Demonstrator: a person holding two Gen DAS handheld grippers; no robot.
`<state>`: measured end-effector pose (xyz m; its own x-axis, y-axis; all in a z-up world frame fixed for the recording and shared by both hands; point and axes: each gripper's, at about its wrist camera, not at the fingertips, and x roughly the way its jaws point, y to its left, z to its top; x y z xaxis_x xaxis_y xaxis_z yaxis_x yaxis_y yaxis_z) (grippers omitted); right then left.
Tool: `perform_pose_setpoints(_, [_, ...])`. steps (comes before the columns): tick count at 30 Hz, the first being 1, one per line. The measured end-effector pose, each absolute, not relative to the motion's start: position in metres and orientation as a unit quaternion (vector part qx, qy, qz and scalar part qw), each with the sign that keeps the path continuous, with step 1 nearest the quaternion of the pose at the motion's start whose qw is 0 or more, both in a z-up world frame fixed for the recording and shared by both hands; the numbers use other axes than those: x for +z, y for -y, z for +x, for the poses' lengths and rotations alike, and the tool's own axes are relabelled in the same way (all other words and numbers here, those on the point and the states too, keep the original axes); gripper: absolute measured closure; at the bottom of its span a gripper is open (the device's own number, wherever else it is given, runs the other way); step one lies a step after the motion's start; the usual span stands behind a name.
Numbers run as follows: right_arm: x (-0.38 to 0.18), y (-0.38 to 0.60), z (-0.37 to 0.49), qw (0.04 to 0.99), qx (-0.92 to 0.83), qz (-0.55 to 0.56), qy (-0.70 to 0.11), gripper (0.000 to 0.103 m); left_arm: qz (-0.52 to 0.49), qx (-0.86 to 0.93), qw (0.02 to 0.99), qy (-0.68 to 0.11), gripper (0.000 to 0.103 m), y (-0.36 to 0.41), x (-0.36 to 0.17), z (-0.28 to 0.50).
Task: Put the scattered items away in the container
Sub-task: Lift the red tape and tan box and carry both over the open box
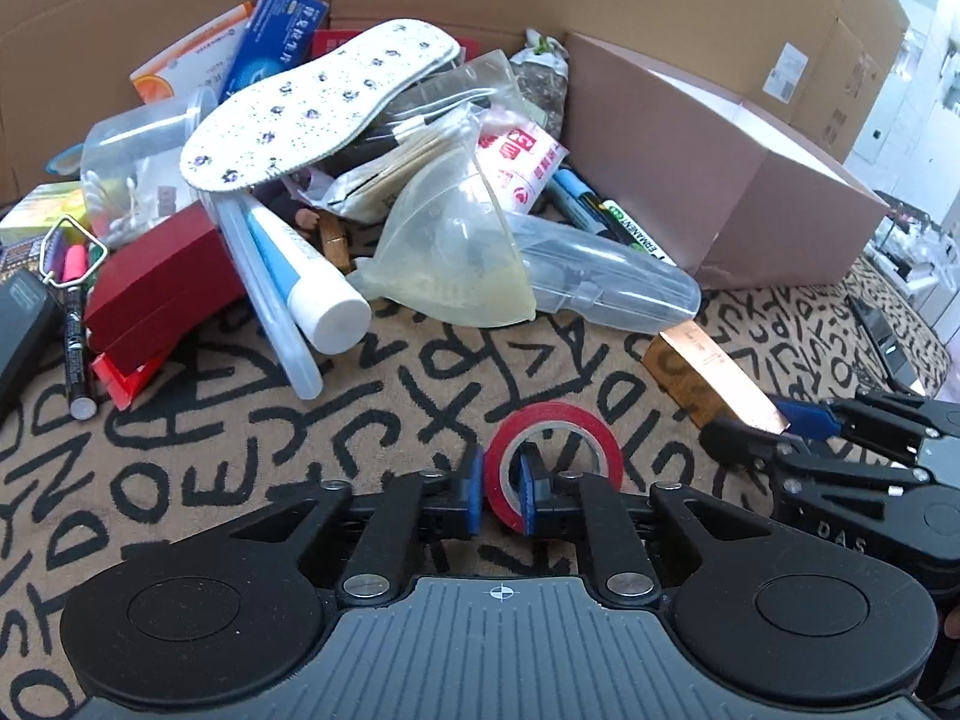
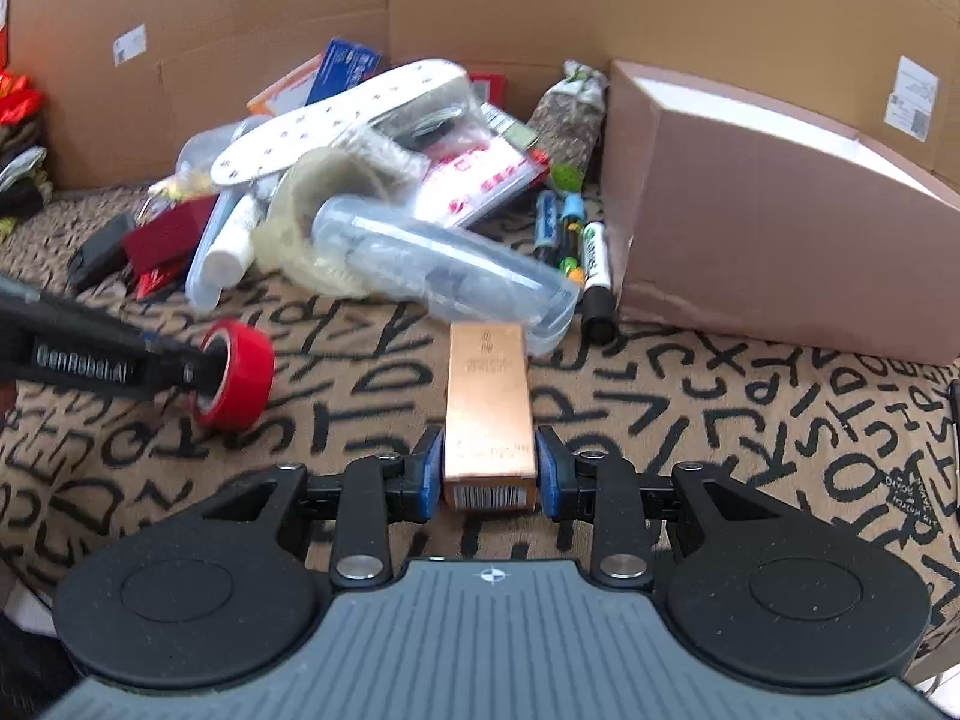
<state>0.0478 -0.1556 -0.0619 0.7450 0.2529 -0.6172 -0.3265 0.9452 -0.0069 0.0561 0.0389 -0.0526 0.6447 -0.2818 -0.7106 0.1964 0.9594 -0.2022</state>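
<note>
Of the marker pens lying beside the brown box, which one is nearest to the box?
The white-bodied permanent marker with the black cap; the blue markers lie farther from the brown box.

pile motion-blurred; black case cut by left edge.

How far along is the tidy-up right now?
Nothing visibly packed yet; the brown box interior is hidden. In hand: left claw grips the red tape roll, right claw the copper carton. Left: the pile with the insole and funnel.

Insole atop the pile, container to its right, markers between
</note>
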Motion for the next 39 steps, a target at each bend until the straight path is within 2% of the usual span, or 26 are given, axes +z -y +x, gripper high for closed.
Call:
perform_pose_setpoints(8, [-0.064, 0.152, 0.058, 0.935, 0.151, -0.053, -0.315, 0.066, -0.041, -0.135, 0.911, -0.386, 0.052, -0.031, -0.053, 0.060])
perform_pose_setpoints(14, [-0.068, 0.155, 0.063, 0.933, 0.154, -0.042, -0.322, 0.065, -0.027, -0.140, 0.912, -0.385, 0.047, -0.024, -0.053, 0.063])
perform_pose_setpoints(16, [-0.068, 0.155, 0.064, 0.932, 0.154, -0.039, -0.325, 0.064, -0.017, -0.143, 0.910, -0.390, 0.053, -0.022, -0.051, 0.062])
perform_pose_setpoints(17, [-0.067, 0.156, 0.065, 0.932, 0.154, -0.037, -0.327, 0.063, -0.012, -0.146, 0.908, -0.392, 0.068, -0.021, -0.051, 0.062])
perform_pose_setpoints(18, [-0.067, 0.156, 0.066, 0.932, 0.154, -0.034, -0.327, 0.063, -0.008, -0.149, 0.907, -0.394, 0.072, -0.019, -0.051, 0.062])
perform_pose_setpoints(20, [-0.068, 0.156, 0.067, 0.931, 0.156, -0.036, -0.327, 0.063, 0.004, -0.151, 0.907, -0.394, 0.072, -0.016, -0.050, 0.062])
perform_pose_setpoints(23, [-0.069, 0.156, 0.066, 0.932, 0.160, -0.035, -0.323, 0.063, 0.014, -0.150, 0.907, -0.392, 0.063, -0.012, -0.051, 0.063])
perform_pose_setpoints(25, [-0.069, 0.158, 0.066, 0.932, 0.164, -0.034, -0.322, 0.067, 0.014, -0.153, 0.909, -0.388, 0.067, -0.011, -0.046, 0.062])
perform_pose_setpoints(26, [-0.068, 0.158, 0.066, 0.932, 0.166, -0.033, -0.322, 0.067, 0.015, -0.155, 0.909, -0.386, 0.087, -0.010, -0.043, 0.062])
perform_pose_setpoints(30, [-0.062, 0.166, 0.063, 0.929, 0.178, -0.005, -0.325, 0.068, 0.015, -0.162, 0.911, -0.378, 0.096, -0.006, -0.033, 0.061])
perform_pose_setpoints(39, [-0.028, 0.188, 0.056, 0.938, 0.196, 0.017, -0.285, 0.068, 0.018, -0.181, 0.919, -0.349, 0.096, 0.008, 0.000, 0.072])
